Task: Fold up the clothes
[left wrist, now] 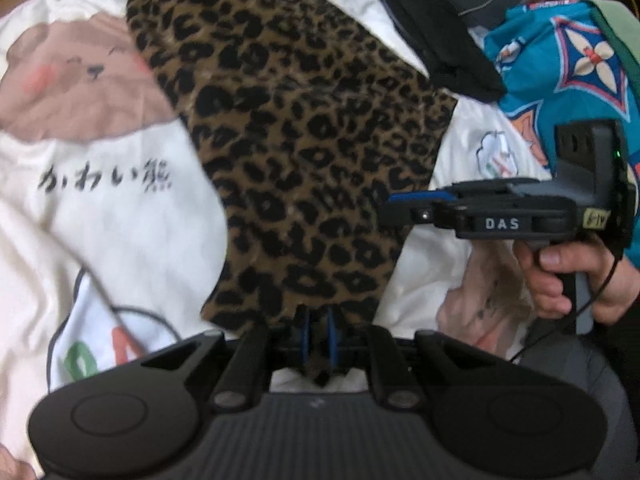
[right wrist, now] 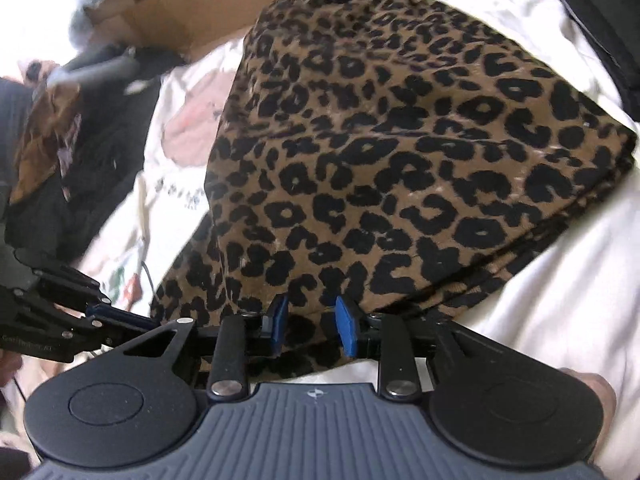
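"DAS" is printed in white on the side of the right gripper [left wrist: 416,204]. Black Japanese characters "かわいい熊" are printed on the white bedding [left wrist: 120,216] left of the left gripper's fingers.

One leopard-print garment [left wrist: 296,152] lies on the bed. One white bedcover [left wrist: 132,232] carries one bear print [left wrist: 76,88]. One black item [left wrist: 436,40] and one teal patterned cloth [left wrist: 560,56] sit at the bed's far right edge. Two grippers show: the left gripper [left wrist: 319,334] and the right gripper [right wrist: 312,326], each with two blue fingers [right wrist: 346,326].
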`<state>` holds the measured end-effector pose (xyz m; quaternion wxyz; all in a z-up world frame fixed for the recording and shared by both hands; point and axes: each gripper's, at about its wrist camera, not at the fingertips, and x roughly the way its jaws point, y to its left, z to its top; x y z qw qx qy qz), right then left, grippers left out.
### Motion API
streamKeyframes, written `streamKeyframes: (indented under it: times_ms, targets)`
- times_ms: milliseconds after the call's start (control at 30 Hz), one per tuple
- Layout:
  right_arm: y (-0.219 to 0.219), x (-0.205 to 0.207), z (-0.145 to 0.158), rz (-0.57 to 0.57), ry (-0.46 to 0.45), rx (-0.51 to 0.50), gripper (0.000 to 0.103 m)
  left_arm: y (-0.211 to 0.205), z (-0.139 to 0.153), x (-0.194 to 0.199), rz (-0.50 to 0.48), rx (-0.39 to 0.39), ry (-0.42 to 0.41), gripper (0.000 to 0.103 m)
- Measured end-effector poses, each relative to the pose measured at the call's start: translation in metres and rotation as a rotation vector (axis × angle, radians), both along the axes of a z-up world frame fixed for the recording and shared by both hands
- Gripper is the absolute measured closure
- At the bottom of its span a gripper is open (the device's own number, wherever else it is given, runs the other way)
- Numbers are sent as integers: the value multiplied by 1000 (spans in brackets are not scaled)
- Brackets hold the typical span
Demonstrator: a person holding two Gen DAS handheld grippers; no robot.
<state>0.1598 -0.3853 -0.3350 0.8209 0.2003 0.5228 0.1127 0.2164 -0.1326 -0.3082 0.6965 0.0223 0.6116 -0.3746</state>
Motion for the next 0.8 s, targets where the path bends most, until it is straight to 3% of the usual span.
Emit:
streamKeyframes:
  times_ms: [100,367,700,800]
  targets:
    - [-18,-2,12,-79,-72,3,69,-6,-1,5,14,-4,-13,94]
    - [-58,6,12,-222,-128,-74,68,-30,-18,13,21,-8,-11,94]
    - [-108,16,13,-398,-194,-172,68,-63,-13,32,-52,11,-133,94]
    - [-109,16,7,-417,-153,-197,68,-72,-22,35,-71,39,-134,94]
